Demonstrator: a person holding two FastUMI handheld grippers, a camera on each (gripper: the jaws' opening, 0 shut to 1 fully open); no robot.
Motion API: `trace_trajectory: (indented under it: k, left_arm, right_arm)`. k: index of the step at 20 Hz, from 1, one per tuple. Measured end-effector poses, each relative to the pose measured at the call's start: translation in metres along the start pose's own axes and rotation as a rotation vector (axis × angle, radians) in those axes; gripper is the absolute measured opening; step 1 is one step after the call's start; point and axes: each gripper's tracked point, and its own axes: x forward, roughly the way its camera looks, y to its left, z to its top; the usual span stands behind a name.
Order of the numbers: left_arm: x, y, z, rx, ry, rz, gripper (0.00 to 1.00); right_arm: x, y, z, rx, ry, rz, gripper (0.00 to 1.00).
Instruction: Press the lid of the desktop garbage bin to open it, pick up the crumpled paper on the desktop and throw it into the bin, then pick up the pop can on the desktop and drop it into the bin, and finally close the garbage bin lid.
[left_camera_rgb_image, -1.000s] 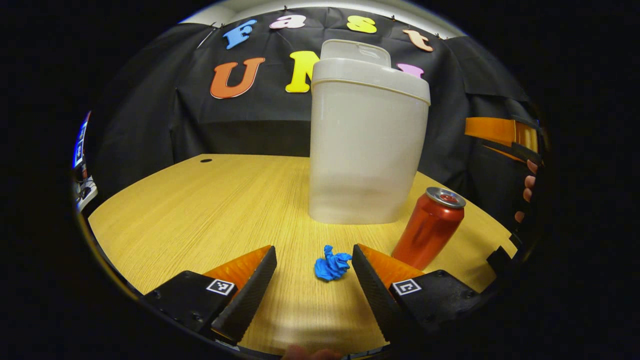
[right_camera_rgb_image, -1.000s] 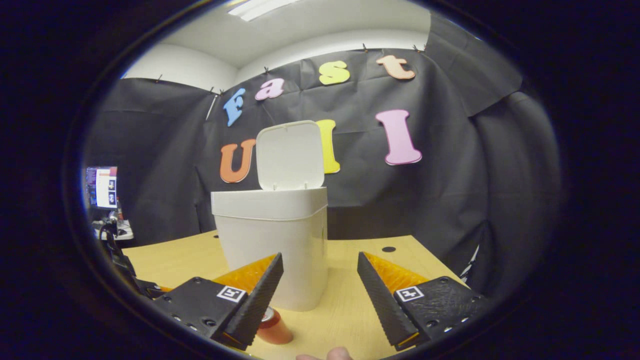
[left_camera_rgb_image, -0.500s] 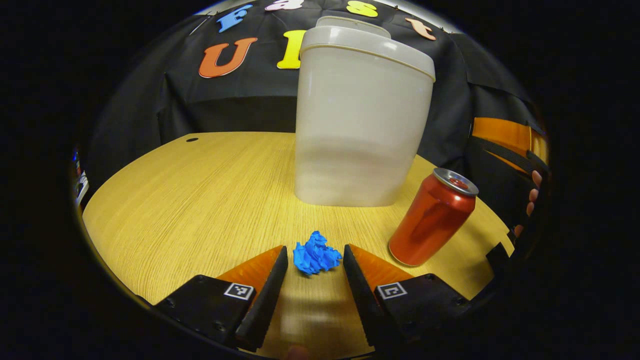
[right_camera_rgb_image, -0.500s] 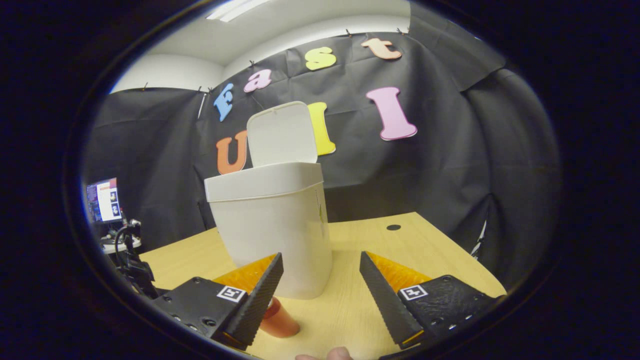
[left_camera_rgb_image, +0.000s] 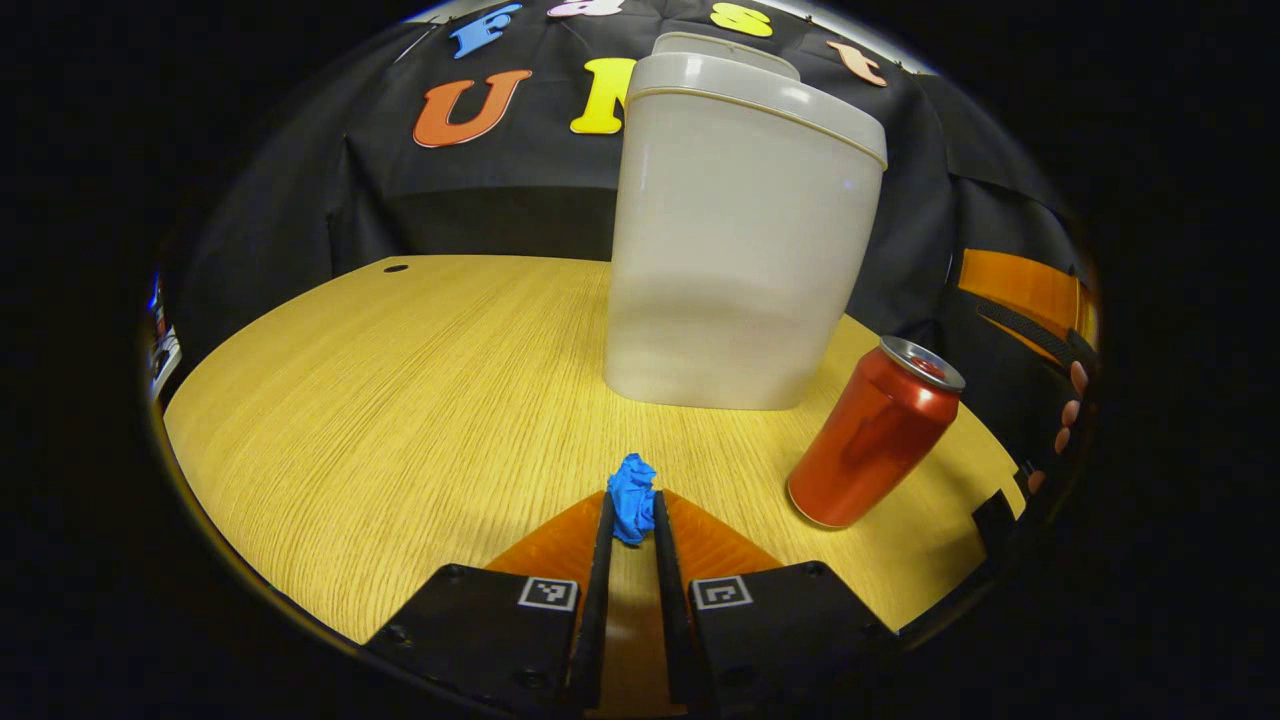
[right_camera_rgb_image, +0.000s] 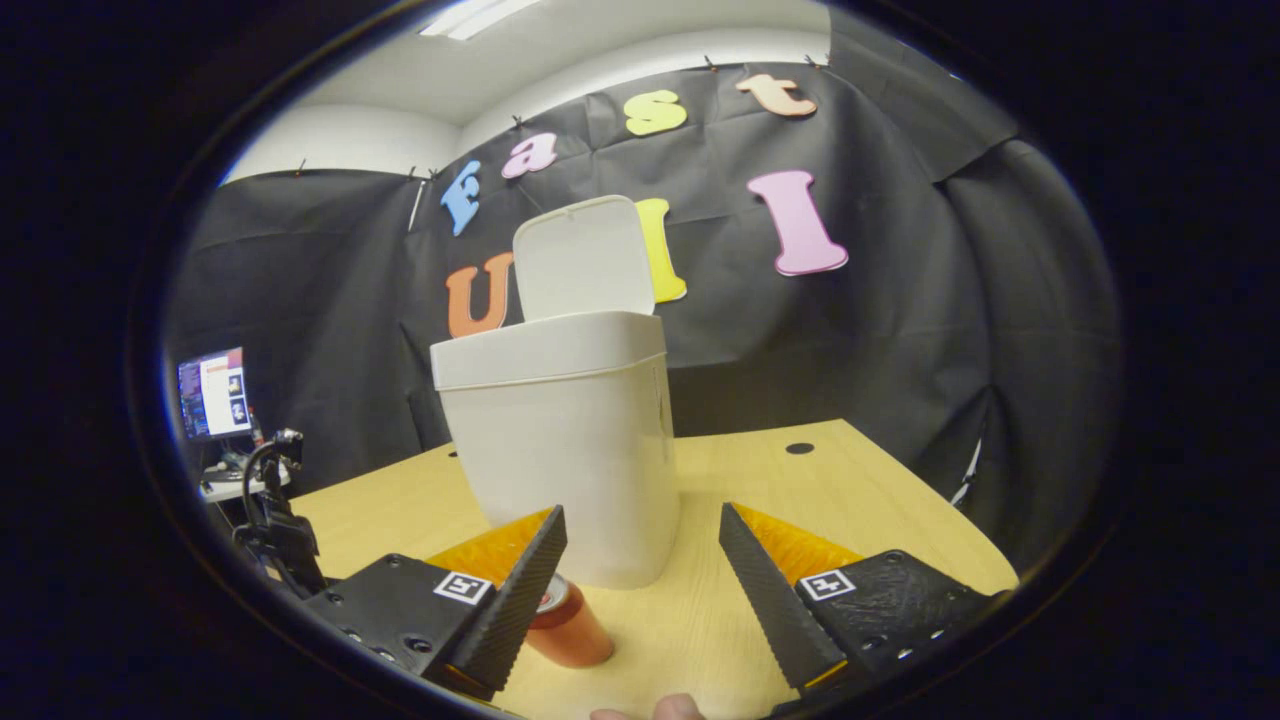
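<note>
Crumpled paper (left_camera_rgb_image: 632, 497) sits squeezed in left gripper (left_camera_rgb_image: 631, 512); right gripper (right_camera_rgb_image: 640, 525) gapes before smooth plastic bin (right_camera_rgb_image: 570, 450).

paper (left_camera_rgb_image: 632, 495): blue | can (left_camera_rgb_image: 870, 440): red, silver top | bin (left_camera_rgb_image: 735, 240): off-white | lid (right_camera_rgb_image: 583, 258): white | desk (left_camera_rgb_image: 400, 400): yellow wood grain

one bin (left_camera_rgb_image: 735, 250), one crumpled paper (left_camera_rgb_image: 632, 497), one pop can (left_camera_rgb_image: 872, 447)

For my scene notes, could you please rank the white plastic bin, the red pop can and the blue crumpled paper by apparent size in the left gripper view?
1. White plastic bin, largest by far.
2. Red pop can.
3. Blue crumpled paper, smallest even though nearest the camera, pinched between the left gripper fingers.
</note>
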Motion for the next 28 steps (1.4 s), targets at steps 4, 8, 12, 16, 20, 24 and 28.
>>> trace_trajectory:
  k: [4,8,12,16,20,24,28]
  left_arm:
    - [-0.01,0.002,0.014,-0.024,-0.037,-0.008,0.25]
    - [-0.024,0.005,0.041,-0.033,-0.108,-0.008,0.25]
    - [-0.035,0.007,0.063,-0.016,-0.176,-0.002,0.25]
    - [-0.047,0.013,0.081,-0.008,-0.235,0.008,0.25]
    - [-0.06,0.02,0.098,-0.014,-0.29,0.019,0.25]
    - [-0.078,0.028,0.124,0.0,-0.364,0.033,0.25]
    - [-0.098,0.038,0.151,0.023,-0.466,0.067,0.25]
  right_arm:
    - [-0.007,0.013,0.003,-0.024,-0.007,0.02,0.92]
    - [-0.013,0.03,-0.003,-0.04,0.003,0.048,0.95]
    - [-0.014,0.044,-0.014,-0.069,0.021,0.064,0.92]
    - [-0.012,0.051,-0.03,-0.086,0.052,0.065,0.96]
    - [-0.006,0.059,-0.054,-0.091,0.108,0.072,0.96]
    - [0.002,0.06,-0.081,-0.107,0.177,0.062,0.96]
    - [0.009,0.057,-0.112,-0.07,0.268,0.06,0.96]
